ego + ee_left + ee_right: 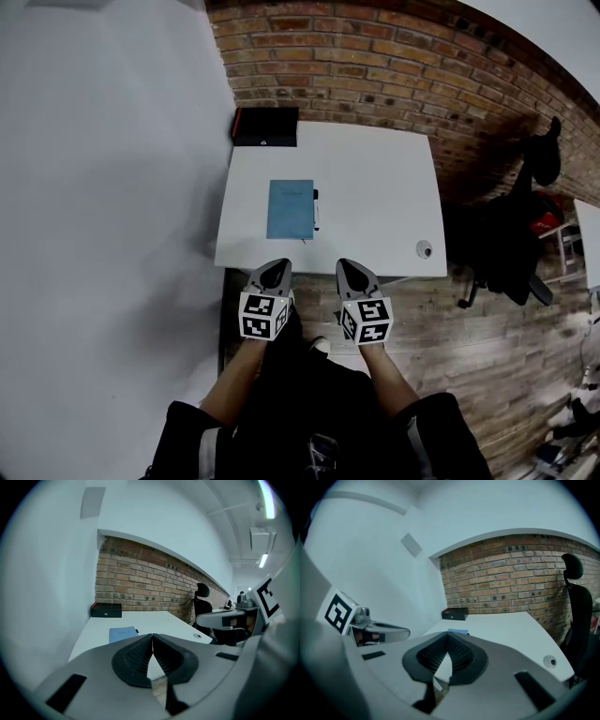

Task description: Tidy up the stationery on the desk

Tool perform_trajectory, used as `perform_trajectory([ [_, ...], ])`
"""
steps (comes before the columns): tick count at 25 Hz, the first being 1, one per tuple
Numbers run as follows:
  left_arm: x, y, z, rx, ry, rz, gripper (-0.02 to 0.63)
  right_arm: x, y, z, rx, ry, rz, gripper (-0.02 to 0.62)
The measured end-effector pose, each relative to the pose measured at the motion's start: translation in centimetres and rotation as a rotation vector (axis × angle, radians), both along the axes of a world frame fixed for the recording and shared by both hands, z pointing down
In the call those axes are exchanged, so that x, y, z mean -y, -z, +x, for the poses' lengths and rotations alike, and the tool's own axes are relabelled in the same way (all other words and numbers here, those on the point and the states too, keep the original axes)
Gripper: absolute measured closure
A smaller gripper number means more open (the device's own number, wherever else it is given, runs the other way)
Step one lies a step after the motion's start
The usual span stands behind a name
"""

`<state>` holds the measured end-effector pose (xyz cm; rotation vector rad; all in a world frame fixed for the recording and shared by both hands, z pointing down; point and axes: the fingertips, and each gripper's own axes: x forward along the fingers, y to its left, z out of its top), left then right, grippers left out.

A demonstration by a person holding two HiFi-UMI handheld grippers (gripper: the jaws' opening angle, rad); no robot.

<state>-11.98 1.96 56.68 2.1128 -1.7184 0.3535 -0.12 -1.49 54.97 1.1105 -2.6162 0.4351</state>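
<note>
A blue notebook (291, 208) lies flat on the white desk (375, 187), with a black pen (315, 208) along its right edge. Both also show ahead in the left gripper view, the notebook (123, 633) and the pen (136, 631); only a blue corner of the notebook (458, 632) shows past the right jaws. My left gripper (276, 268) and right gripper (352, 268) hover side by side at the desk's near edge, short of the notebook. Each one, left gripper (152, 635) and right gripper (447, 635), is shut with its jaw tips touching and nothing held.
A black box (265, 127) sits at the desk's far left corner against the brick wall (375, 56). A round cable grommet (424, 248) is near the front right corner. A black office chair (525, 216) stands right of the desk. White wall (103, 187) bounds the left.
</note>
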Motion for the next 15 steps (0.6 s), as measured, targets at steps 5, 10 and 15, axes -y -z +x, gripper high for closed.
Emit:
perform_trajectory([
  [5, -2.3, 0.4, 1.7, 0.013, -0.007, 0.016, 0.591, -2.0, 0.7, 1.2, 0.008, 0.001, 0.024, 0.574],
  [10, -3.3, 0.9, 2.2, 0.017, -0.008, 0.024, 0.591, -2.5, 1.5, 1.9, 0.019, 0.001, 0.029, 0.574],
  [15, -3.8, 1.2, 1.8, 0.018, -0.008, 0.023, 0.591, -2.7, 1.8, 1.7, 0.021, 0.004, 0.030, 0.574],
])
